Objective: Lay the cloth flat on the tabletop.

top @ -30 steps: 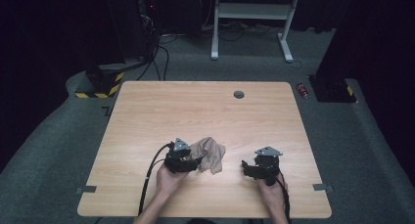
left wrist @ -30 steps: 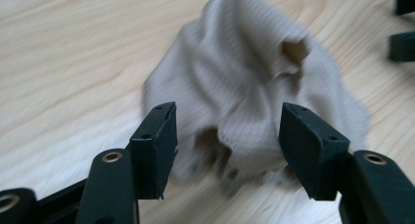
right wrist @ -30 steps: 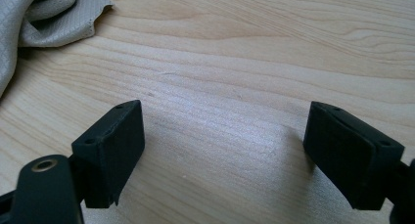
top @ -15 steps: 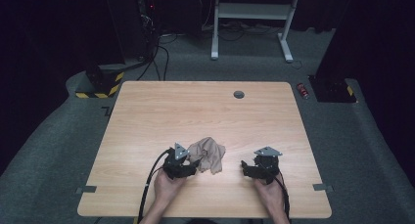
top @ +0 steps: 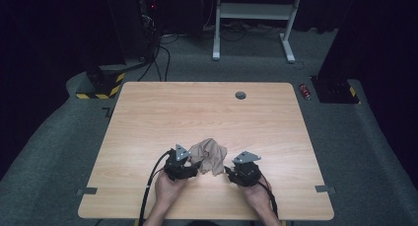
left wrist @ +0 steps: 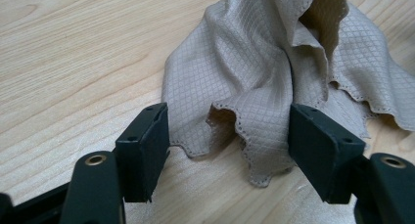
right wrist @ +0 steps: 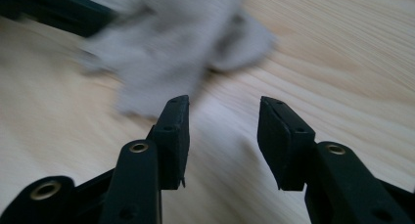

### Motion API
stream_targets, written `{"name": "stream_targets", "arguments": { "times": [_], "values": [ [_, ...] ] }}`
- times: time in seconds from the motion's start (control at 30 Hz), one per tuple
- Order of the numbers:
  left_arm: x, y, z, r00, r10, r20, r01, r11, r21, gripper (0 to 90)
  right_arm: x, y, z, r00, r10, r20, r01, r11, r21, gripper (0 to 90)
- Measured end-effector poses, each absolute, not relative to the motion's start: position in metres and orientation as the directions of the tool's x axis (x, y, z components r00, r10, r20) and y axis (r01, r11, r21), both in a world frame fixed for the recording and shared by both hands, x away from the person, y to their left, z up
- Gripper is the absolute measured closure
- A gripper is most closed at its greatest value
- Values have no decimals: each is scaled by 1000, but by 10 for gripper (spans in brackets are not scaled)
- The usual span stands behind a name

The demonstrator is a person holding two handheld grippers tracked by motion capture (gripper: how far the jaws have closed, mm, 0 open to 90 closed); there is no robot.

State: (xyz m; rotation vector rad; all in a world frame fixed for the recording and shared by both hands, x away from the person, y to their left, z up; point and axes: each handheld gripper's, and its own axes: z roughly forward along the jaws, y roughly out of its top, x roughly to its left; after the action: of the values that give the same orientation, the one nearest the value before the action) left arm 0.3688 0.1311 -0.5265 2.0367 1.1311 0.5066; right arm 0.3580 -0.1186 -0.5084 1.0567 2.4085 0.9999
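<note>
black claws (left wrist: pixel 227 150), brass rivets, grey plates

Counts: 1 worktop (top: pixel 207 112), wood. 1 cloth (top: pixel 209 154), beige, crumpled, the sole loose item on the worktop. 2 grippers: left gripper (top: pixel 194 168), right gripper (top: pixel 227 170); 2 black fingers (left wrist: pixel 147 145) each, so 4 total. 2 hands holding them. 1 round grommet (top: pixel 240 94) in the worktop. On the floor: 1 small red thing (top: pixel 305 91), prob a can, too small to tell.
</note>
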Motion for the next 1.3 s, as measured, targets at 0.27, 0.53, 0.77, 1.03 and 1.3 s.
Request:
{"name": "stream_targets", "arguments": {
  "times": [0.27, 0.53, 0.77, 1.03, 1.3],
  "values": [
    [369, 131, -526, 534, 845, -13, 555, -339, 760, 326, 358, -80, -506, -771, 636, -19, 447, 563, 695, 584],
    [369, 132, -526, 535, 845, -13, 555, -339, 759, 324, 366, -78, -512, -766, 643, -22, 471, 583, 662, 778],
    [369, 132, -526, 535, 845, -15, 556, -339, 759, 324, 366, -85, -508, -752, 658, -44, 470, 581, 664, 895],
    [369, 132, -526, 535, 844, -15, 556, -339, 759, 323, 368, -90, -499, -755, 655, -26, 462, 561, 687, 827],
    [369, 132, -526, 536, 844, -14, 555, -340, 759, 322, 363, -76, -511, -792, 611, -18, 451, 604, 657, 694]
  ]
}}
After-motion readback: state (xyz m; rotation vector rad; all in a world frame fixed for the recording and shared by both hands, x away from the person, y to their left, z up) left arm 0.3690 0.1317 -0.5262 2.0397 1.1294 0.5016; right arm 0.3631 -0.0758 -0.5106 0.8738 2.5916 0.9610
